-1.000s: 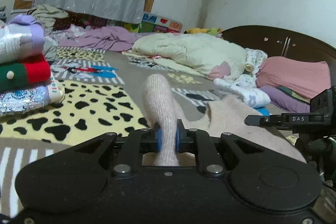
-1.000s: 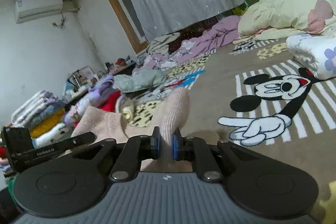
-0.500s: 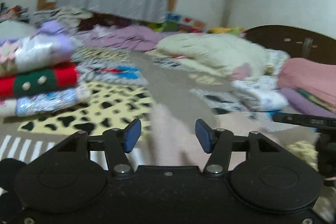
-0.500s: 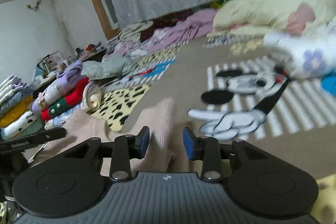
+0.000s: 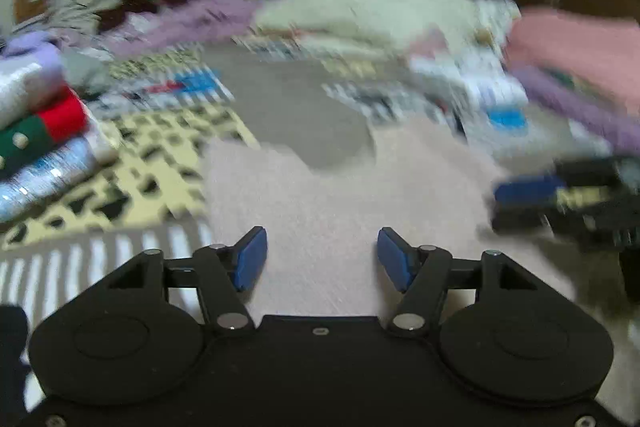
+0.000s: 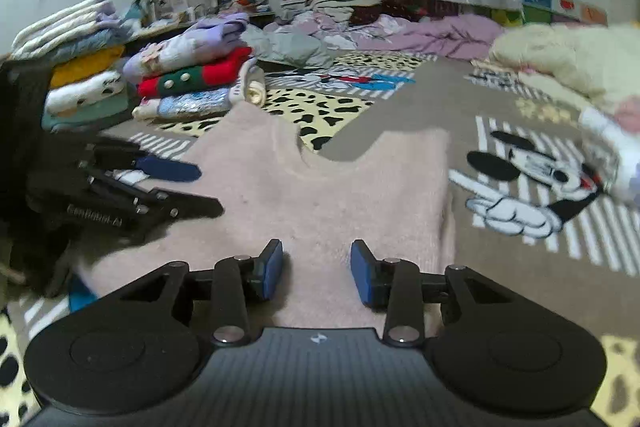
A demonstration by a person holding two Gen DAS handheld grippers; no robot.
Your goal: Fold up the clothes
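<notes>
The pale pink sweater (image 6: 332,187) lies flat on the patterned bedspread (image 6: 400,95), filling the centre of the right wrist view, its notched neckline at the far edge pointing toward the top of the frame. In the left wrist view, which is blurred, the same sweater (image 5: 344,195) spreads across the centre and lower middle.

The left tool (image 5: 319,259) is released, its blue pads spread wide with nothing between them, low over the knit at the bottom centre of its own view. It also shows at the left of the right wrist view (image 6: 160,183), over the sweater's left edge.

The right tool (image 6: 317,277) is released too, jaws parted and empty above the sweater's near hem at the bottom centre. It appears as a dark blur at the right of the left wrist view (image 5: 560,195).

A stack of folded clothes (image 6: 192,83) sits at the upper left, just beyond the sweater, and a cartoon mouse print (image 6: 532,183) marks the bedspread at the right. A cream quilt (image 6: 568,59) lies at the upper right.
</notes>
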